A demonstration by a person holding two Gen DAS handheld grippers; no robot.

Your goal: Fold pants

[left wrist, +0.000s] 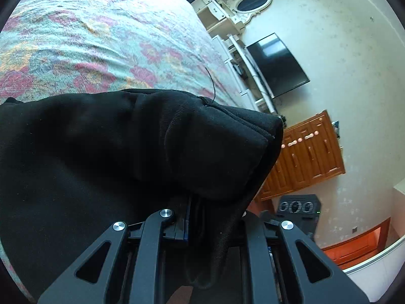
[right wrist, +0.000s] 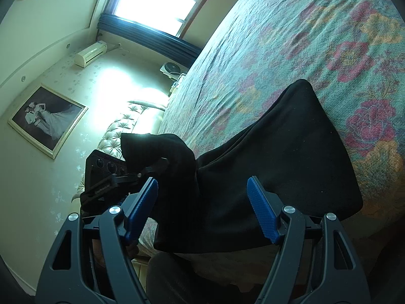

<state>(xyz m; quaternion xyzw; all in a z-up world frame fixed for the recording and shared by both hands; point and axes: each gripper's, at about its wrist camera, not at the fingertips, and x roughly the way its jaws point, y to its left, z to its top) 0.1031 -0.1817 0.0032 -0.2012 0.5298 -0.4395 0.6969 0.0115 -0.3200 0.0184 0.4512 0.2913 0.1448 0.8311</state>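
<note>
Black pants (left wrist: 106,147) lie on the floral bedspread (left wrist: 88,40). My left gripper (left wrist: 192,217) is shut on an end of them, and the cloth drapes over its fingers and hides the pads. In the right wrist view that lifted end (right wrist: 162,149) hangs from the left gripper (right wrist: 149,169) at the left, above the bed's edge. The bulk of the pants (right wrist: 283,157) stays flat on the bed. My right gripper (right wrist: 202,202) is open over the pants' near edge, and its blue pads (right wrist: 262,215) stand wide apart and press on nothing.
The bedspread (right wrist: 303,38) stretches far beyond the pants. Past the bed's end are a white cabinet (left wrist: 227,17), a dark TV (left wrist: 278,63) and a wooden cupboard (left wrist: 308,152). A padded headboard (right wrist: 131,124), a framed picture (right wrist: 46,119) and a bright window (right wrist: 157,0) are at the other side.
</note>
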